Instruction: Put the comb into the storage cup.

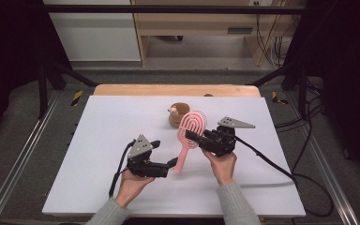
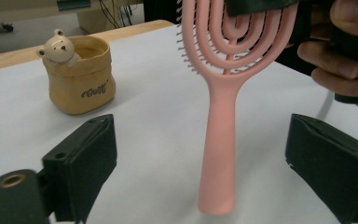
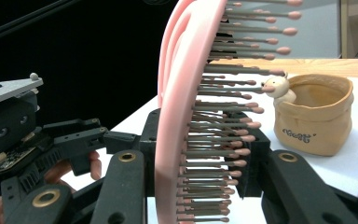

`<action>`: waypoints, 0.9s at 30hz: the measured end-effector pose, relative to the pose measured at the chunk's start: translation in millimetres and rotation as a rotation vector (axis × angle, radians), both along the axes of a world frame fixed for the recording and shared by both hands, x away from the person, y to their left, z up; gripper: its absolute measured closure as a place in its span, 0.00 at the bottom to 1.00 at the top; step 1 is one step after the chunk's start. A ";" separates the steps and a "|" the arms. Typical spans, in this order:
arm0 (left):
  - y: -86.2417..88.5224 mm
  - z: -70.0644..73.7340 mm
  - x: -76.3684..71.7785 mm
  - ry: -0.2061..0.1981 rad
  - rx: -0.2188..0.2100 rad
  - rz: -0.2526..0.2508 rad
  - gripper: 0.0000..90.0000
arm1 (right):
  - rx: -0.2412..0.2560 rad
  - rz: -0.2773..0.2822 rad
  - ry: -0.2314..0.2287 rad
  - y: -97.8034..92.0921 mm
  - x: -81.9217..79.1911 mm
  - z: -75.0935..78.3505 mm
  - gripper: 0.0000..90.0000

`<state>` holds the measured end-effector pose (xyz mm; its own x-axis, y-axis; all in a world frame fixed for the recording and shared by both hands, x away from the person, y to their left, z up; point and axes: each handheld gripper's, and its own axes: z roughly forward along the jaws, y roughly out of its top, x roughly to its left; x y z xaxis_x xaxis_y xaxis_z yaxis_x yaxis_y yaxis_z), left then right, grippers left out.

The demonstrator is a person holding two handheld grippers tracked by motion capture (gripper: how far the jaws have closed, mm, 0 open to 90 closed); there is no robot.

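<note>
A: On the white table (image 1: 122, 187), largest thing first: what sits where?

B: Mid-table, the pink hairbrush (image 1: 188, 138) is held up off the surface. The right gripper (image 1: 193, 137) is pinching its oval head, jaws pressed on either side of it; from the right gripper view the bristles (image 3: 223, 140) point towards the tan pot. The handle hangs down towards the person, its tip near the table.

A: And the left gripper (image 1: 172, 163)?

B: Its jaws are spread wide, one on each side of the handle, touching nothing. In the left gripper view the handle (image 2: 219, 154) stands between them, nearer the middle than either jaw.

A: So a hand-over, by the look of it. What could spoil it?

B: Mainly timing, I'd judge. If the right lets go before the left has closed, the brush drops and tips over. The handle is smooth and rounded, so a grip low on its end could let it swivel.

A: Anything smaller nearby?

B: A little tan pot with a bear figure (image 1: 178, 114) just beyond the brush head; a swing of the head could knock it.
</note>
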<state>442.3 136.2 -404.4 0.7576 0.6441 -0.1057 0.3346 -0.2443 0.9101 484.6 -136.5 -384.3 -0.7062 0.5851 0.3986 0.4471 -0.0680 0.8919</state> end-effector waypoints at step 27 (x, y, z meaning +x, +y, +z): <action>82.0 -20.4 -0.9 0.021 0.008 0.087 0.05 | -0.016 -0.047 -0.036 -11.0 4.3 10.9 0.70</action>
<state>441.4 218.1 -424.8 0.6964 0.7082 -0.1159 0.3743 -0.2207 0.9007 488.9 -147.4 -373.4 -0.6915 0.6241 0.3638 0.4110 -0.0742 0.9086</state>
